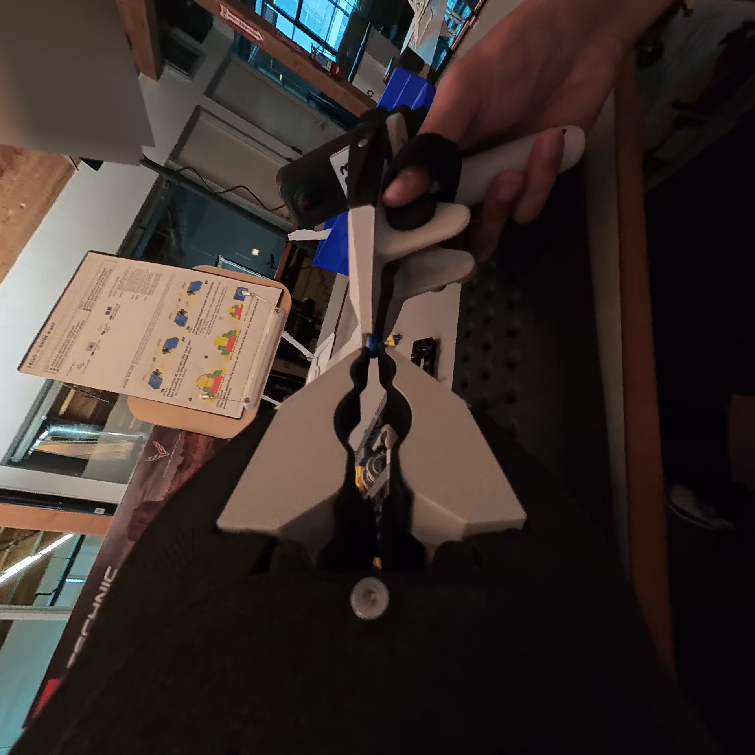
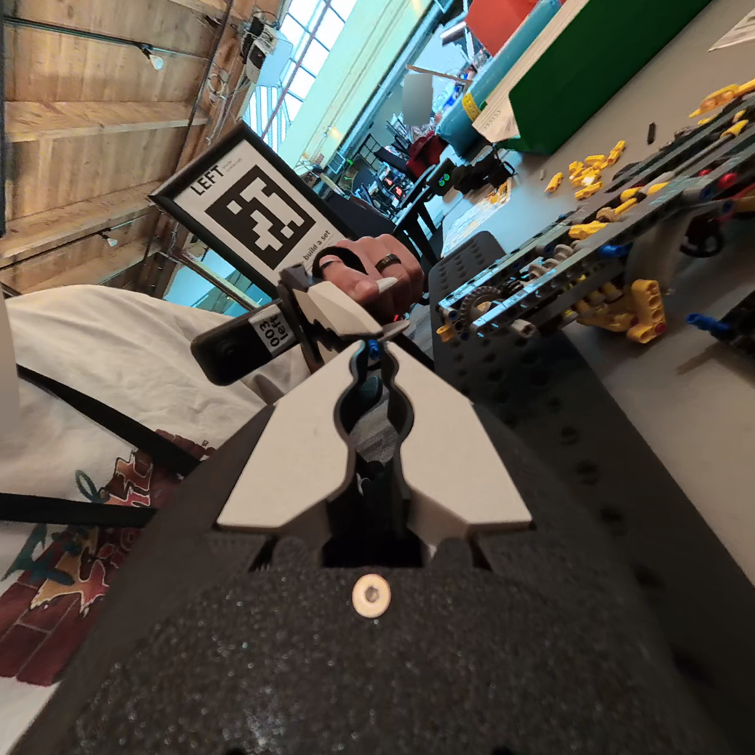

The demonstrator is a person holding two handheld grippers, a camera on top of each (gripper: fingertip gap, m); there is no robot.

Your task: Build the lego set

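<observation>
Fingertips of both grippers meet in mid-air over the near edge of the bench [image 2: 674,408], with a small blue pin [image 2: 373,348] caught between them. The right gripper [image 2: 374,347] has its fingers drawn nearly together, pinching the pin at the very tips; the left gripper [image 1: 372,353] likewise shows its fingers almost touching at the tips around that same blue piece, so the two seem to share it, probably to pass it across or turn it into a better grip before it is pushed into the model. The partly built model [image 2: 572,261], a long grey-and-black beam frame with gears and yellow parts, lies on the bench beside a black perforated mat [image 2: 510,367], with loose yellow pieces [image 2: 588,175] scattered toward the far edge and a green box [image 2: 592,81] beyond. An instruction sheet [image 1: 155,331] stands on a holder in the left wrist view, likely for reference; a dark product box [image 1: 135,510] lies near it. A framed marker card [image 2: 253,212] and a sticker on the left gripper's camera carry print, which is left unquoted.
</observation>
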